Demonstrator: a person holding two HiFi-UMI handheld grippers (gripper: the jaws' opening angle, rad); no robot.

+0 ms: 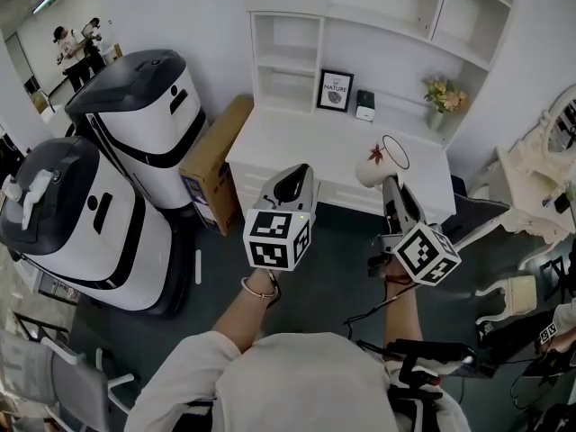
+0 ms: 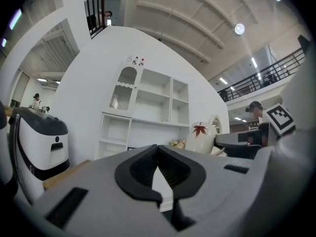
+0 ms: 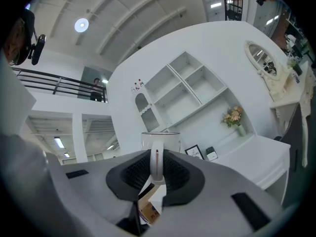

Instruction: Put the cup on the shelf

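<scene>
Between the right gripper's (image 3: pixel 157 157) jaws, only its own view shows the handle (image 3: pixel 156 174) pinched; head view adds the white cup's (image 1: pixel 370 175) red leaf (image 1: pixel 376 155). Left gripper (image 2: pixel 158 151) pressed together, empty.

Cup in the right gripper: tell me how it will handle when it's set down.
The cup looks like glazed ceramic, so it is probably rigid, breakable and fairly heavy for its size. The right gripper pinches only its thin, smooth handle, with the body beyond the jaws, so it may swivel or slip if jolted.

White wall (image 1: pixel 207 25), dark floor (image 1: pixel 333 268), brown cardboard box (image 1: pixel 214 165), round ceiling lamp (image 2: pixel 239 28).
</scene>
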